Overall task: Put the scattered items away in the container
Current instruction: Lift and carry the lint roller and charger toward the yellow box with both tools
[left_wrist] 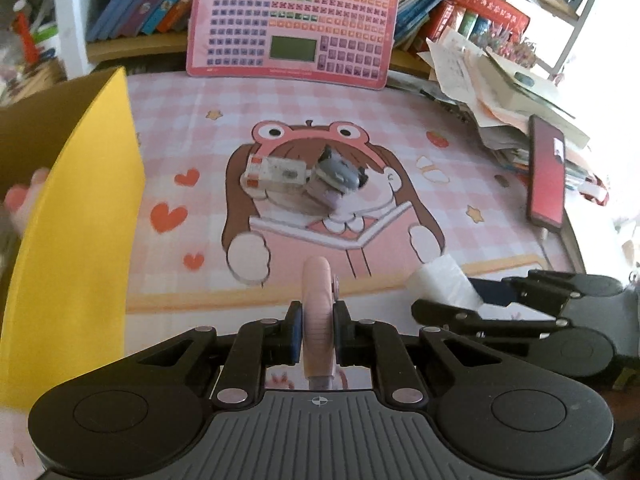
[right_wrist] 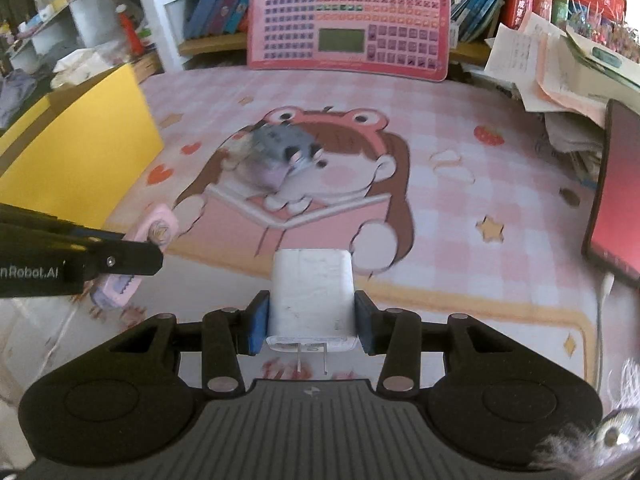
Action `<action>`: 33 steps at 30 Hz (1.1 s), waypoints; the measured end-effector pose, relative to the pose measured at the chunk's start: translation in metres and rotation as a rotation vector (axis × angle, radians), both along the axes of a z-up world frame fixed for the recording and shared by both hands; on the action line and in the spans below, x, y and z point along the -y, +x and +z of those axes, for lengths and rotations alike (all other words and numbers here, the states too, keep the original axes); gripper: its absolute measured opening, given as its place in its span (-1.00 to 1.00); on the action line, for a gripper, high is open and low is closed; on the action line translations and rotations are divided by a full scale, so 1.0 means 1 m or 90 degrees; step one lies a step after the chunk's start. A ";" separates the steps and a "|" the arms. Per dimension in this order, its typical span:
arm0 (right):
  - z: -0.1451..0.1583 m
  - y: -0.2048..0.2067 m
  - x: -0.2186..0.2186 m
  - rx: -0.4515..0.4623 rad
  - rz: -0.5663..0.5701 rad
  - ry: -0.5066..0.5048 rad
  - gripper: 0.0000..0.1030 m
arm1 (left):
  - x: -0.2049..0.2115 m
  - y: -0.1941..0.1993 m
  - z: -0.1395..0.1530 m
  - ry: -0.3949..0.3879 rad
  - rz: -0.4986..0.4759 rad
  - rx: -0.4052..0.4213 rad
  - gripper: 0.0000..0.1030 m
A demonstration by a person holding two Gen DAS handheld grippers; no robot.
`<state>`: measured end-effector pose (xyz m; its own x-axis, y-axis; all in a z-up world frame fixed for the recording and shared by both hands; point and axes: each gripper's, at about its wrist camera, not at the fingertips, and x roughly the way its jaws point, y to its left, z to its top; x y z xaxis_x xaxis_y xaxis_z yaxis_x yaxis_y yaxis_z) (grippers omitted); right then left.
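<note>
1. Daylight floods both views from the right, bleaching the far right edge of the left wrist view to white.
2. Fisheye distortion bends the bookshelf (left_wrist: pixel 248 38) and the pink desk mat (left_wrist: pixel 360 128) toward the edges — dark vignette at the corners.
3. The small items at the mat's centre (right_wrist: pixel 276 152) are smeared by motion blur.
4. Shadows are soft and faint.

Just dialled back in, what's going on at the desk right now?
A person is tidying with two handheld grippers. The left gripper is shut on a flat pink correction-tape-like gadget, and the right gripper clamps a white plug-in charger block. A small pile of grey and white bits remains on the pink cartoon desk mat. The yellow cardboard box stands at the left.
</note>
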<state>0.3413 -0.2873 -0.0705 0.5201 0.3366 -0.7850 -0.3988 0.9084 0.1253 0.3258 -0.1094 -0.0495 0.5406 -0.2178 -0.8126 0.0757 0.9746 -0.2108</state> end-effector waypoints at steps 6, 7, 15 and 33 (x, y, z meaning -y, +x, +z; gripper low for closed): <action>0.007 -0.032 -0.003 -0.004 0.016 0.013 -0.20 | -0.003 -0.028 0.006 -0.007 -0.008 0.007 -0.73; 0.008 -0.036 -0.005 -0.004 0.018 0.015 -0.20 | -0.005 -0.031 0.008 -0.009 -0.008 0.008 -0.74; 0.015 -0.063 -0.012 0.003 0.006 0.009 -0.20 | -0.014 -0.055 0.014 -0.027 -0.024 0.005 -0.73; 0.026 -0.161 -0.068 0.021 -0.065 -0.038 -0.20 | -0.074 -0.136 0.017 -0.076 -0.091 0.024 -0.73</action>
